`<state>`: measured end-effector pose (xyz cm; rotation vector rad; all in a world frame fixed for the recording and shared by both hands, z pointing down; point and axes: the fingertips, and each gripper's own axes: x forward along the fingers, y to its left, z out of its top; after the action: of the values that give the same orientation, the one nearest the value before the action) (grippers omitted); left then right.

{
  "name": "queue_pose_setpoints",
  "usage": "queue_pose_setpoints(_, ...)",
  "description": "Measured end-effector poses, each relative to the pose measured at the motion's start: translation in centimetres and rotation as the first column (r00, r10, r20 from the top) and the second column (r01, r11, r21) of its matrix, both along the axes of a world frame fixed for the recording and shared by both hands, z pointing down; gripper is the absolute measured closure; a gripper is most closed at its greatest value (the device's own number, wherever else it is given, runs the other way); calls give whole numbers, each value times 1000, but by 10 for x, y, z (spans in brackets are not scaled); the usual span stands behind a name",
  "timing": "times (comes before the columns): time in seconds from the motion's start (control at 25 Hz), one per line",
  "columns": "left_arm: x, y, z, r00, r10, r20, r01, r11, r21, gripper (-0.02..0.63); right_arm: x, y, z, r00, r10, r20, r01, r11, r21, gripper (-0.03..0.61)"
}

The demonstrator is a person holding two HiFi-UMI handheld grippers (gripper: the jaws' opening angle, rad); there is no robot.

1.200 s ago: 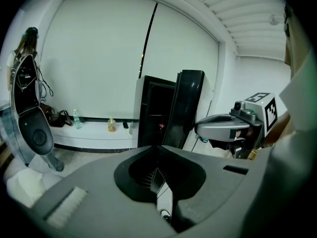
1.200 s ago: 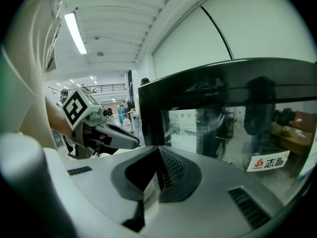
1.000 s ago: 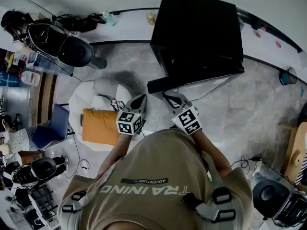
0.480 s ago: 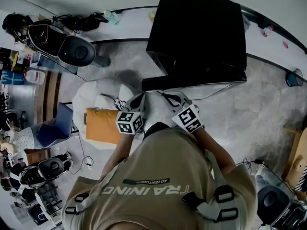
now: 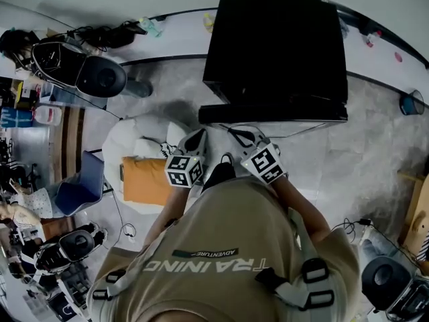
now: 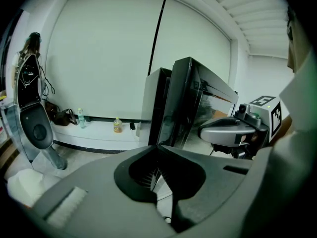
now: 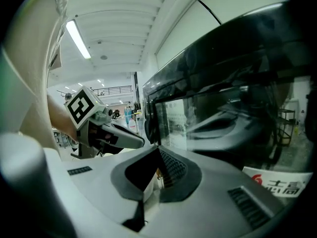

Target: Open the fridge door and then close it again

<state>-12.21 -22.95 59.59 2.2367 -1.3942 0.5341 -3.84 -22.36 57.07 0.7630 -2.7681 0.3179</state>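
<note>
Black fridge (image 5: 275, 45) blocks the way ahead, white cushion (image 5: 127, 139) crowds the left; floor (image 5: 365, 156) at right lies open.

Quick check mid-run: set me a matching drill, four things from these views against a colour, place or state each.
Things:
1. fridge
2. left gripper
3. orange cushion
4. yellow bottle

Descriptions:
A. stands on the white ledge by the wall
B. jaws together, nothing between them
C. black
D. lies on the white beanbag

Pairs: 1-C, 2-B, 3-D, 4-A
</note>
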Motion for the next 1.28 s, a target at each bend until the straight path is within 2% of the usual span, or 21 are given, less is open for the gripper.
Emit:
queue_pose_setpoints(0.24, -2, -25, 6, 998, 65, -12, -65, 998, -21, 612, 1, -25, 4, 996, 85, -15, -86, 996, -24, 583)
queue_pose_setpoints(0.72, 9, -55, 2, 976, 218, -19, -217, 976, 9, 612, 19, -43, 7, 964, 263, -36, -264, 964, -29, 583)
queue_pose_setpoints(1.04, 13, -62, 0, 948, 314, -42, -313, 949, 19, 612, 23, -49, 6, 925, 376, -58, -378, 925, -30, 583)
queue_pose_setpoints(1.28, 7, -71, -3, 922, 384, -45, -383, 923, 36, 612, 26, -55, 5, 874, 481, -74, -483, 875, -24, 583)
